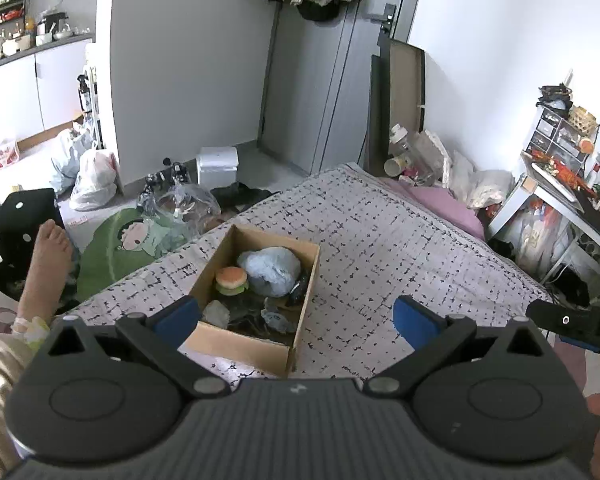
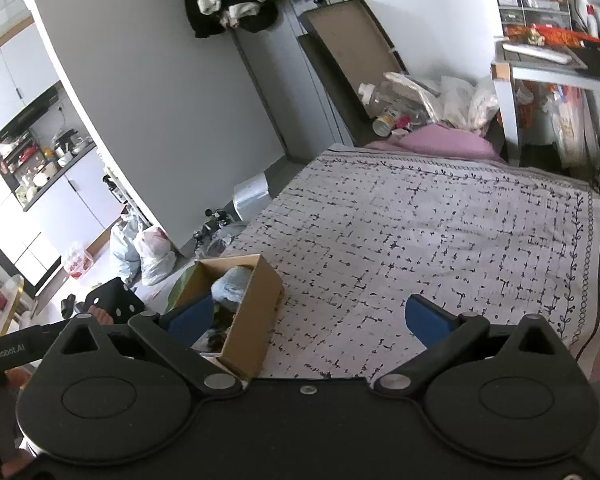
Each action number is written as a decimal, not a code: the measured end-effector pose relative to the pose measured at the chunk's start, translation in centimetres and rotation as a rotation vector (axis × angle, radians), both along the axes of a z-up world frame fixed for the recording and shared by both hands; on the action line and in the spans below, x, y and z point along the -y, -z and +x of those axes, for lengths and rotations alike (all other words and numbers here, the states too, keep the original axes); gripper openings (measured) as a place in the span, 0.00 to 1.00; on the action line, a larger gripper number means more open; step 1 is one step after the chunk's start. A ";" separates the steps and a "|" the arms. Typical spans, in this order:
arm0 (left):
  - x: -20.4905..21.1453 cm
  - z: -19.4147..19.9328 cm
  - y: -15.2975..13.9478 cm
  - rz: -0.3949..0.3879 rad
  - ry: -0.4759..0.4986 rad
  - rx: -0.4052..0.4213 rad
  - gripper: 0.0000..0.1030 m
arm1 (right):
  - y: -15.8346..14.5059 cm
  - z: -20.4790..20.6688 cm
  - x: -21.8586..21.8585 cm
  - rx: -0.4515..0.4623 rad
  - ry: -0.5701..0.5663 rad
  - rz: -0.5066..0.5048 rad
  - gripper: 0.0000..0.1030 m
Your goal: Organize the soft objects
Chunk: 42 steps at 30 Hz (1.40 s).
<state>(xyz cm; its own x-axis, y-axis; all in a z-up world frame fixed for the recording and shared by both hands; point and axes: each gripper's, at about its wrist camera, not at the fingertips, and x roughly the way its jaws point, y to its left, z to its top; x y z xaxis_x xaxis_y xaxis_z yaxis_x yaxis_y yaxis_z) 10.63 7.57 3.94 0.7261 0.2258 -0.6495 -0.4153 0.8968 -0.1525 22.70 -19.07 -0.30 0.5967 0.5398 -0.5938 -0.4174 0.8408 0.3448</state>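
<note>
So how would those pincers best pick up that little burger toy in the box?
From above, with the left gripper: the burger toy sits upright near the cardboard box wall, so pinch across its round bun sides, fingers dropping straight down, probably.

Your count: one box, several soft things inside

You are looking at one cardboard box (image 1: 256, 350) sitting on one bed (image 1: 380, 240), holding one plush burger (image 1: 231, 279), one pale blue bundle (image 1: 270, 270) and some darker items too jumbled to count; two grippers are showing.
</note>
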 end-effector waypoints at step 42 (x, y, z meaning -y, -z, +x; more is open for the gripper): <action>2.7 -5.0 -1.5 0.076 0.071 -0.069 1.00 | -1.0 -5.6 0.8 0.001 -0.023 -0.148 1.00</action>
